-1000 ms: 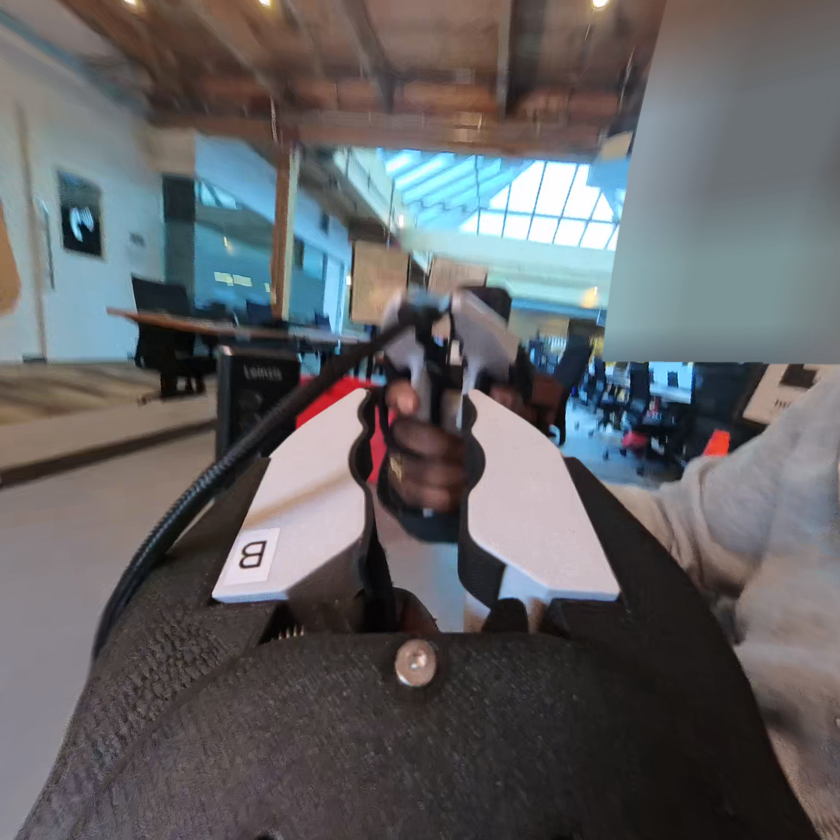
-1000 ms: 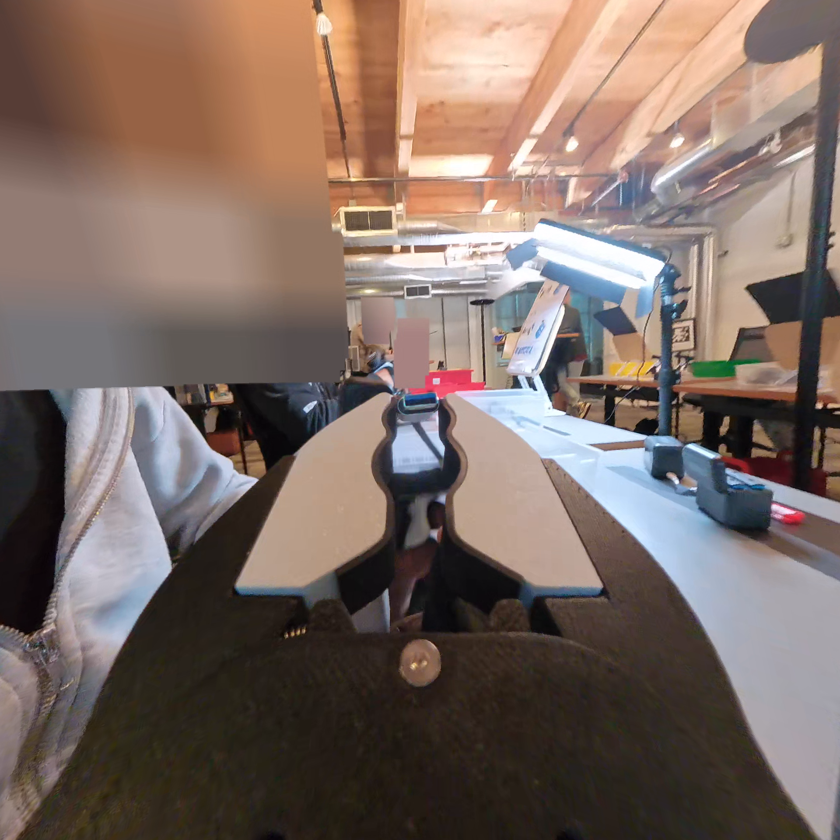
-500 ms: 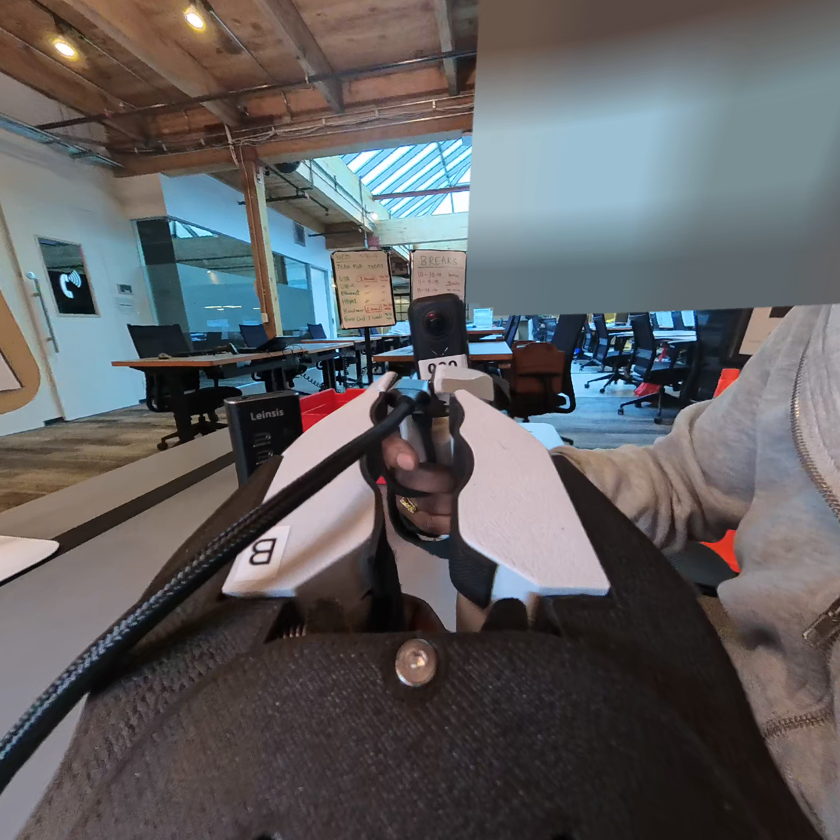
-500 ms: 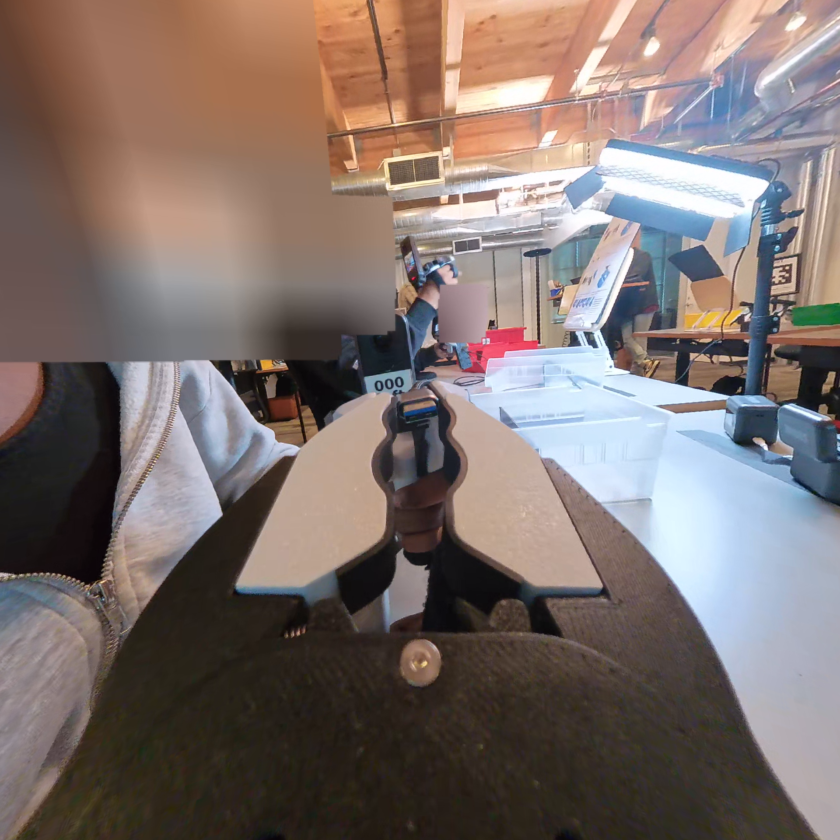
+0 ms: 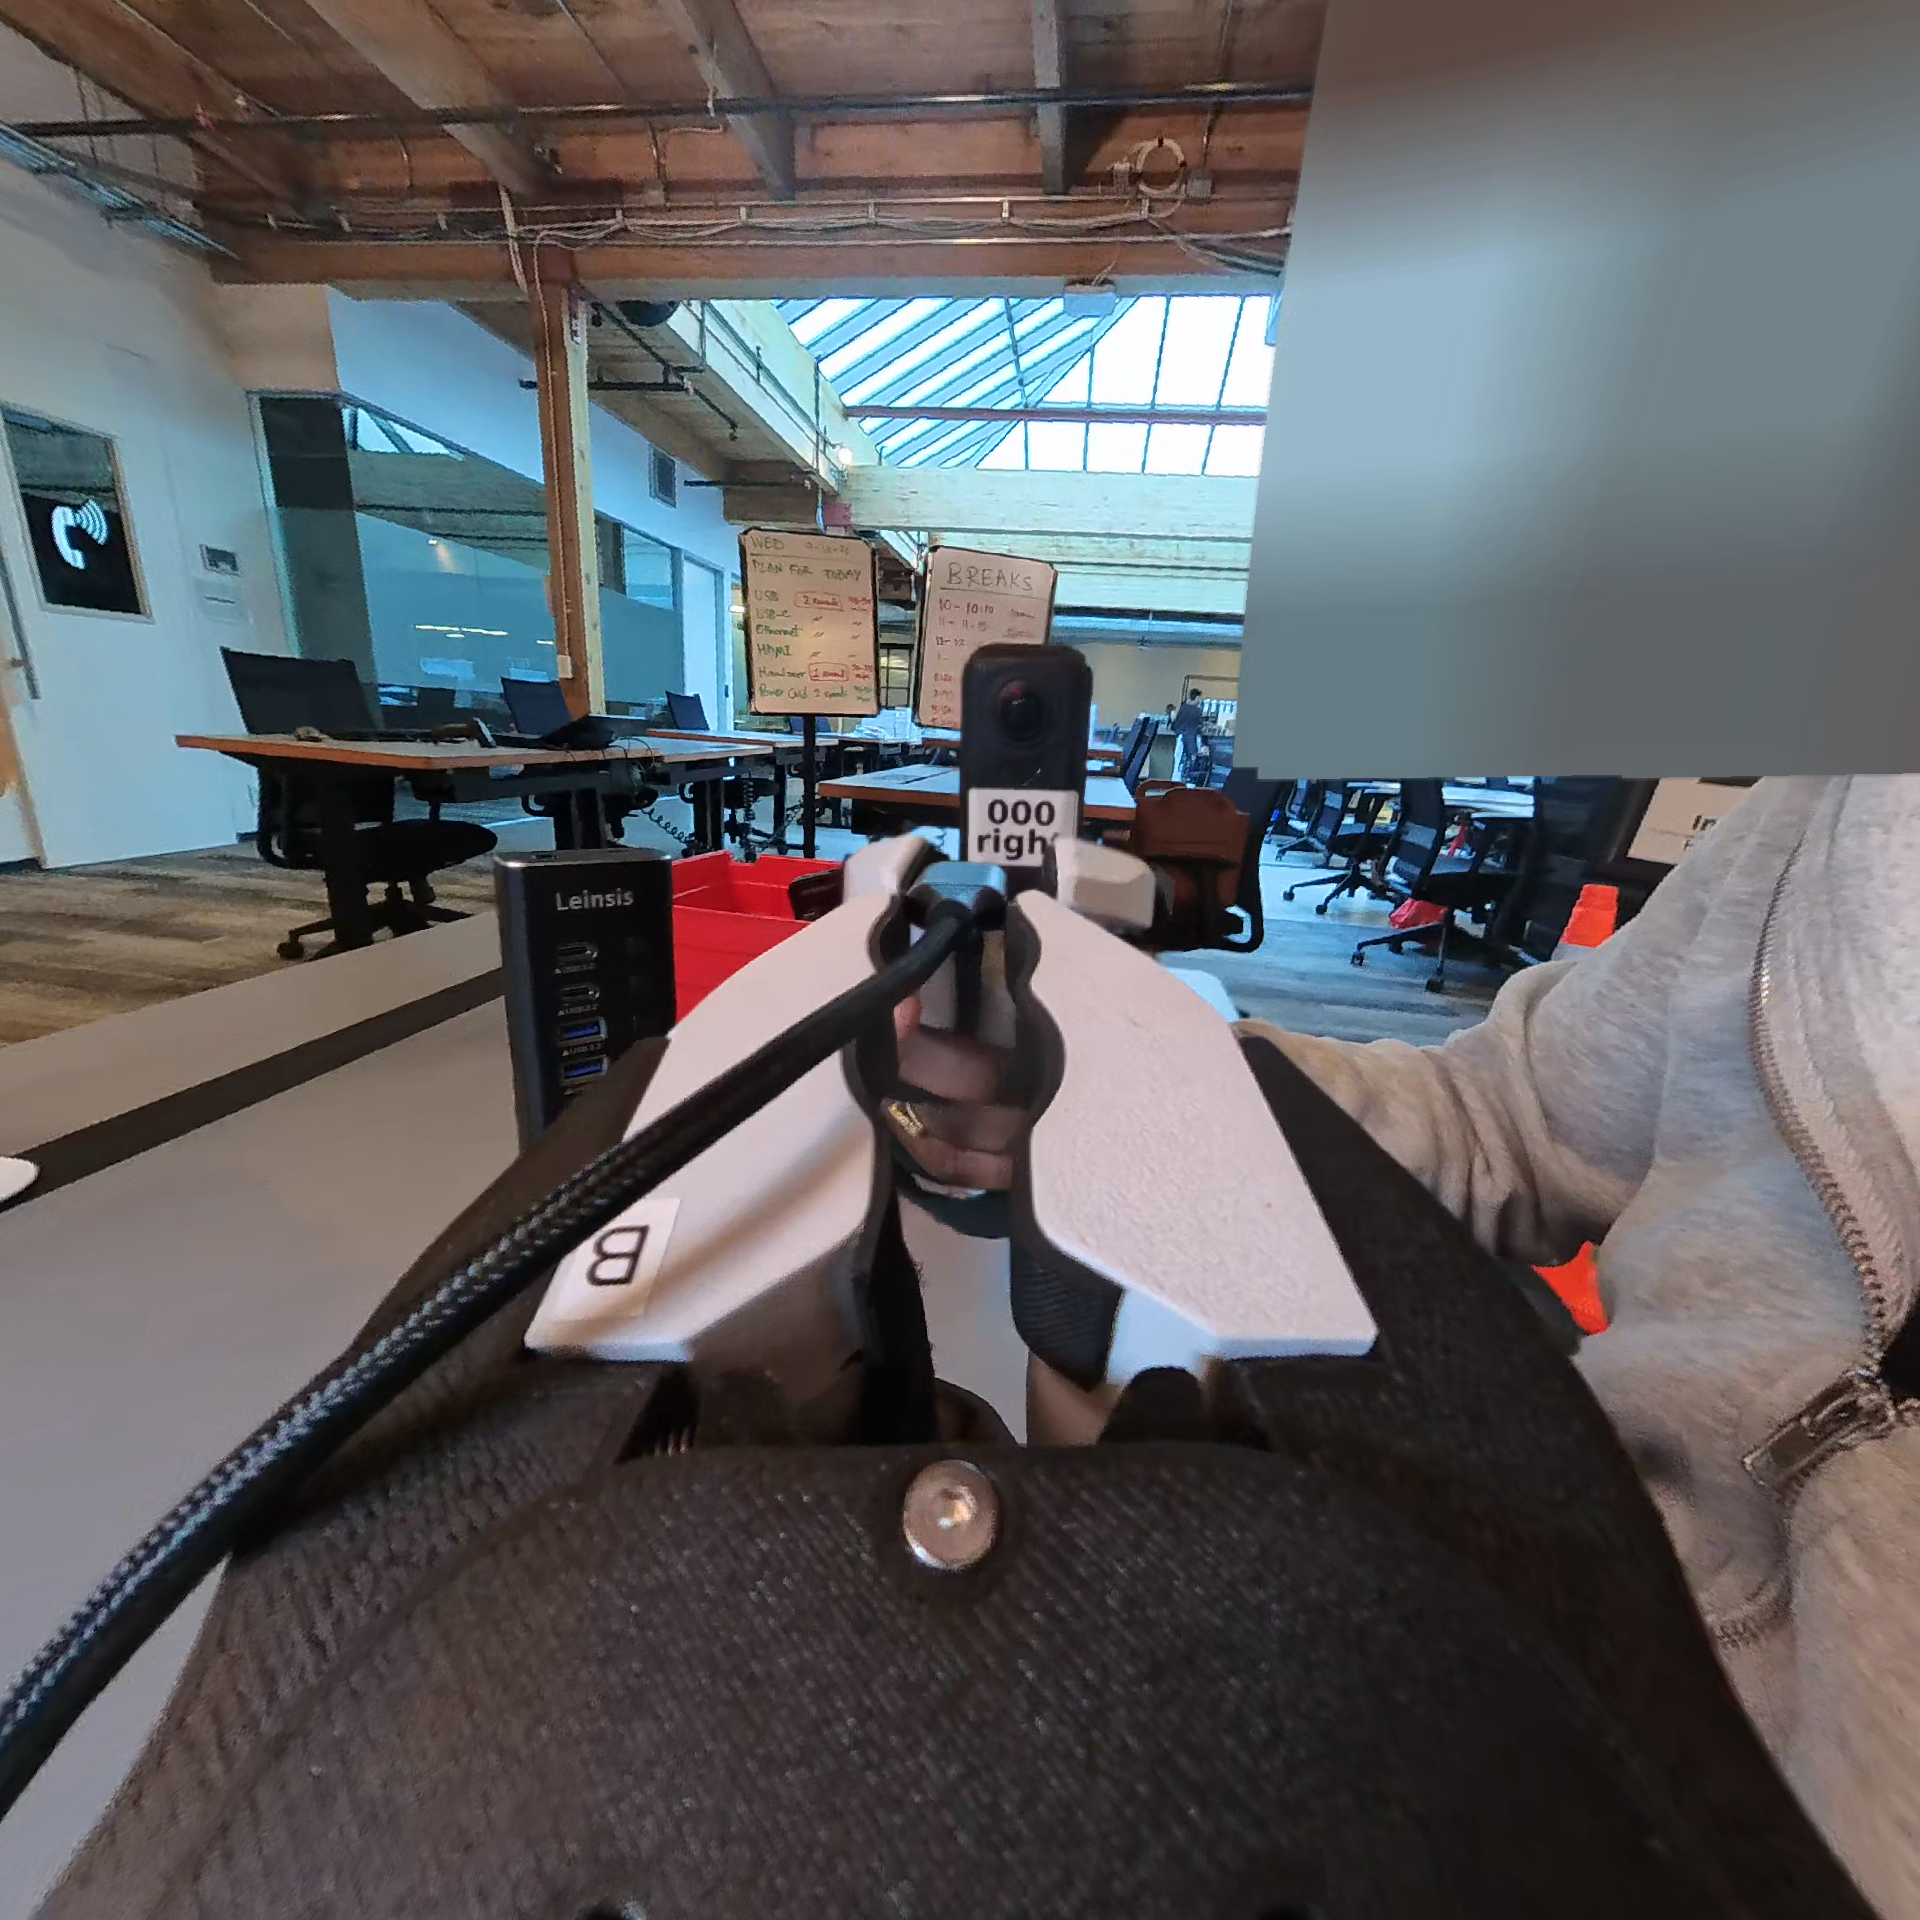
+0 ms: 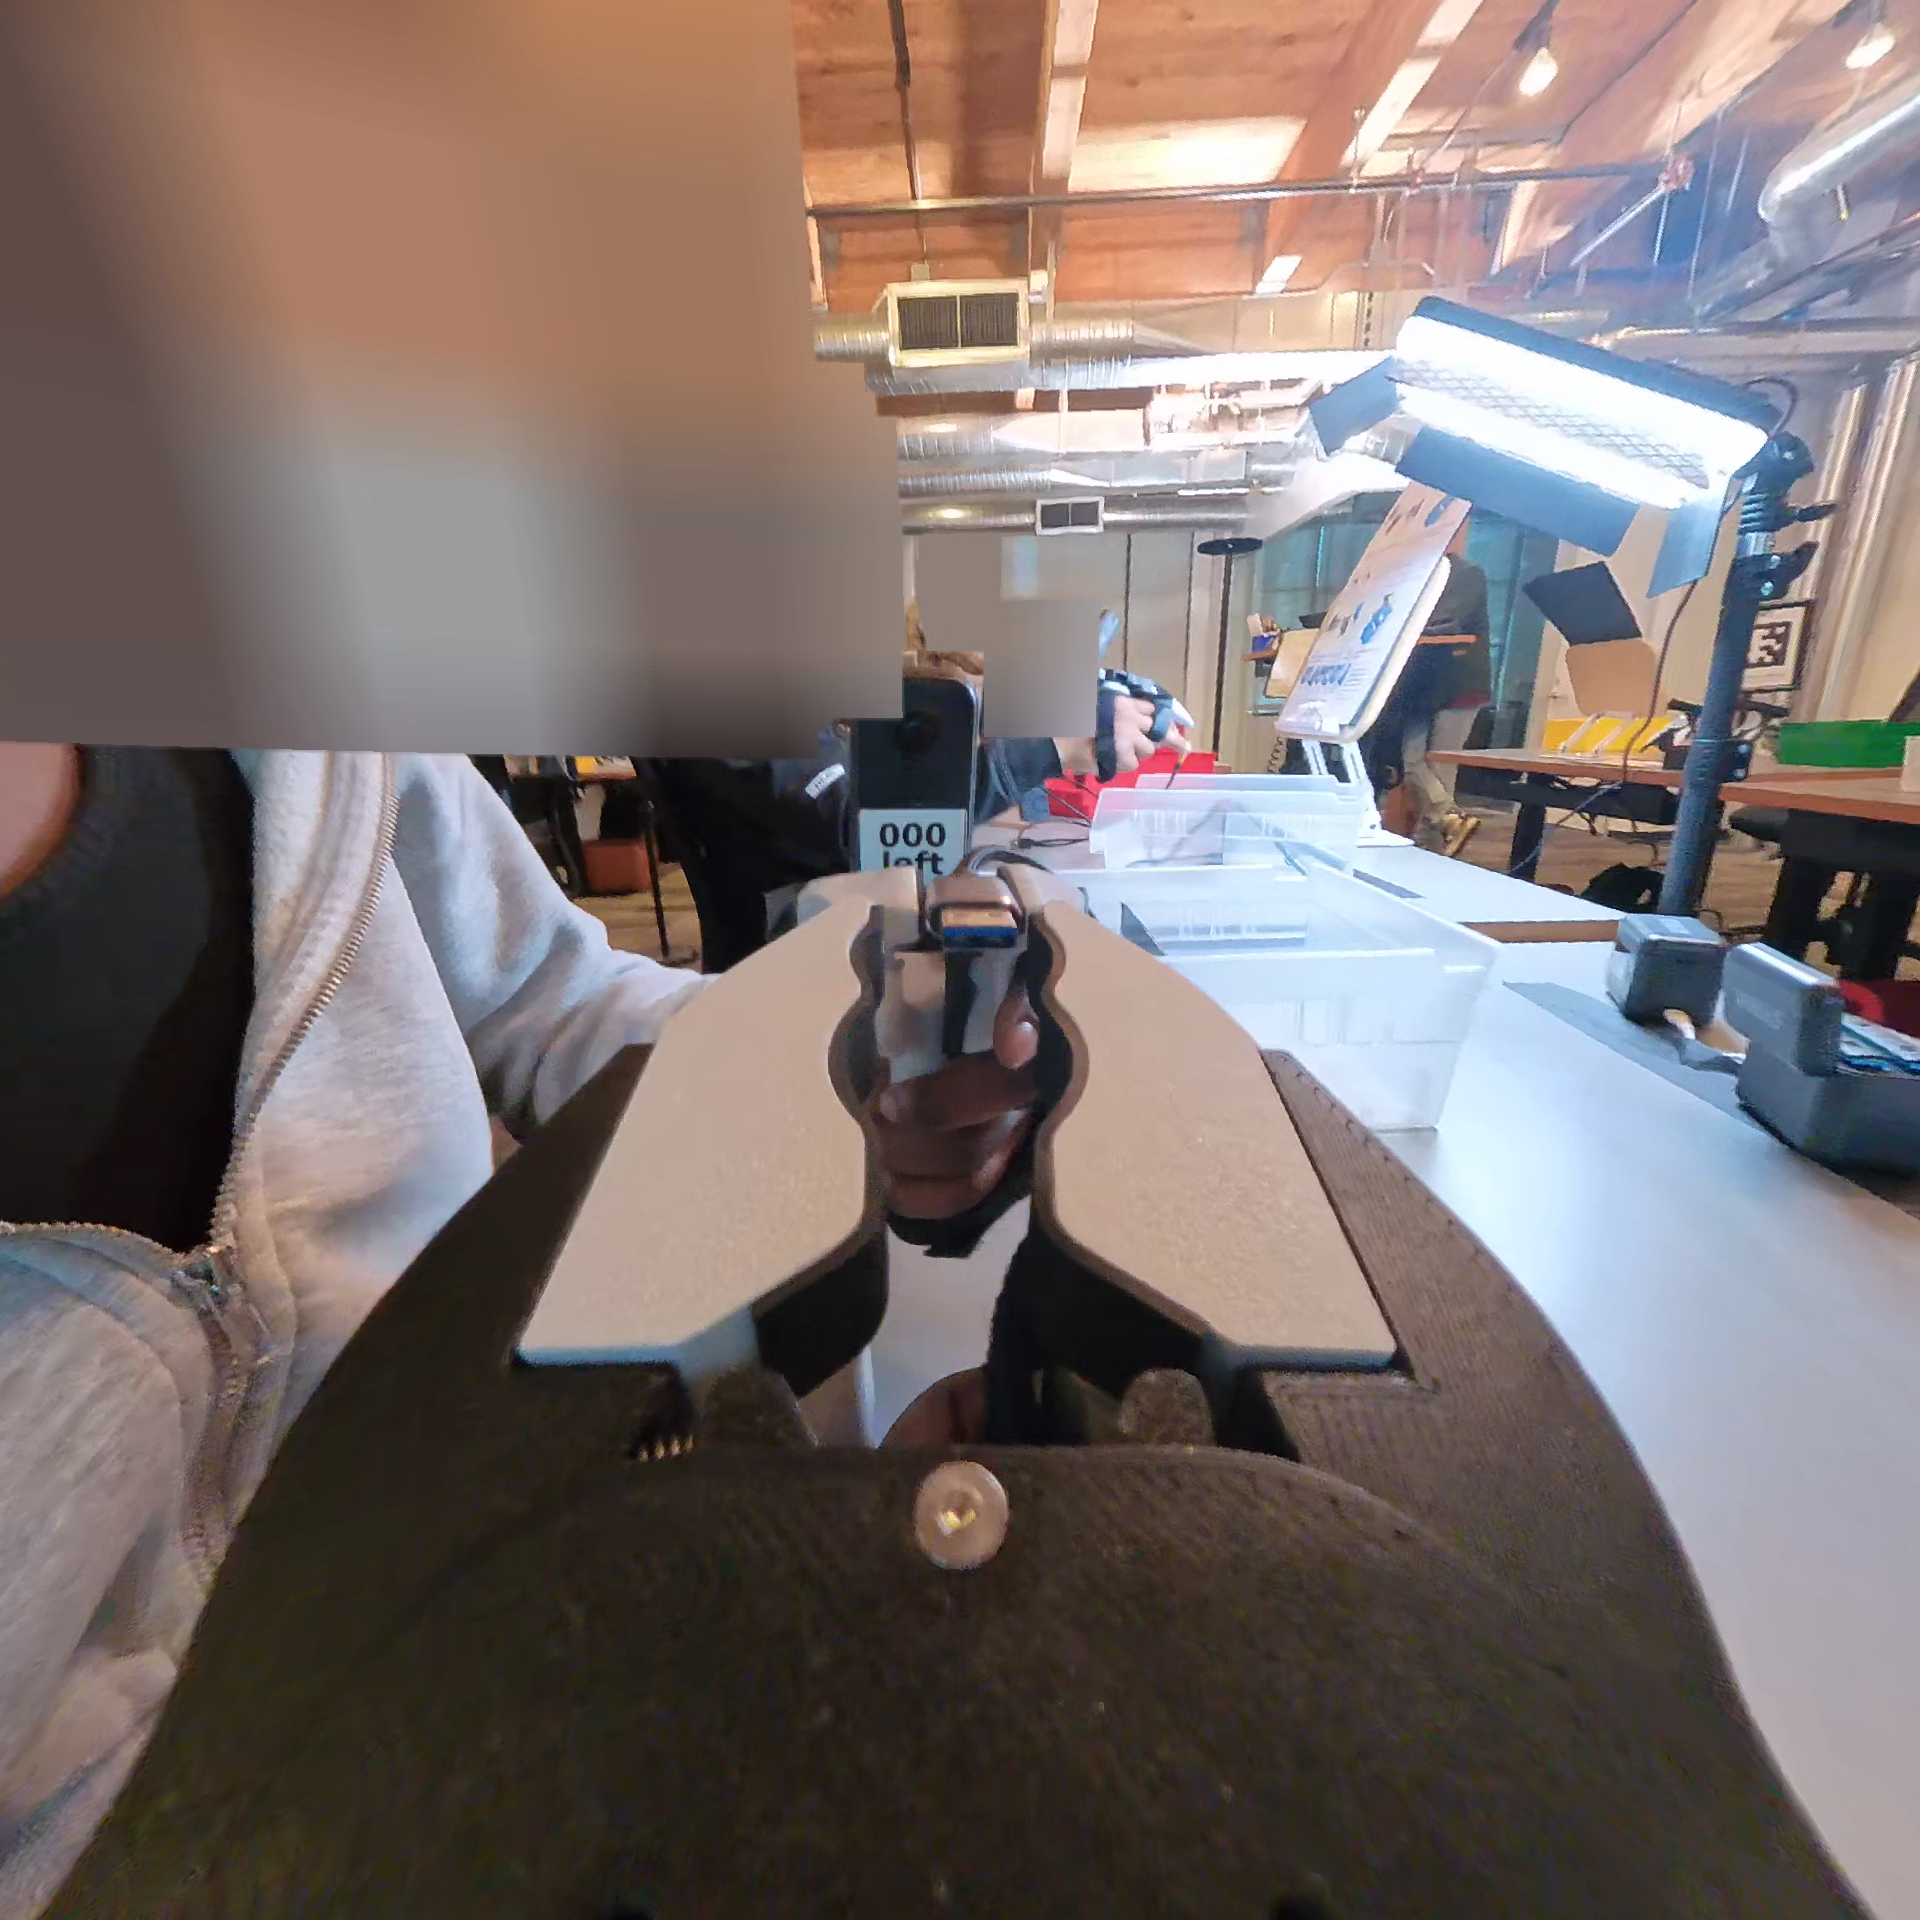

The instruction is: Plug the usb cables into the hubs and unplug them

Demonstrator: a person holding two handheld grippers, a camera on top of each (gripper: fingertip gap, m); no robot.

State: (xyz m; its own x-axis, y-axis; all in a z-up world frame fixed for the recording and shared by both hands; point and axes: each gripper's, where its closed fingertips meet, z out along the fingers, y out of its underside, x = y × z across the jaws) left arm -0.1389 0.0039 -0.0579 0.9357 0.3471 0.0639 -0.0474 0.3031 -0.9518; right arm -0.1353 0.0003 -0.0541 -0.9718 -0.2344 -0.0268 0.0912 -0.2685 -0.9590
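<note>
The two grippers face each other above the grey tabletop (image 5: 260, 1299), tip to tip, each partly hiding the other. In the left wrist view the left gripper (image 5: 961, 904) has its fingers drawn narrow around the dark plug body of a black braided USB cable (image 5: 520, 1247), which runs back over the left finger and leaves the frame at the lower left edge. Just past those fingertips the right gripper's pale fingers, its camera and a hand (image 5: 951, 1112) on its handle show only in pieces.

From the right wrist view, the right gripper (image 6: 971, 920) has fingers that also stand narrow, and the blue-tongued metal end of the plug (image 6: 971, 925) sits at their tips; whether these fingers press it or only meet it I cannot tell.

A black upright hub (image 5: 582, 987) stands on the tabletop to the left, its base hidden behind the left gripper's body. Clear plastic bins (image 6: 1309, 956) and grey hubs (image 6: 1766, 1029) lie on the tabletop at right, the latter cut off by the frame edge.
</note>
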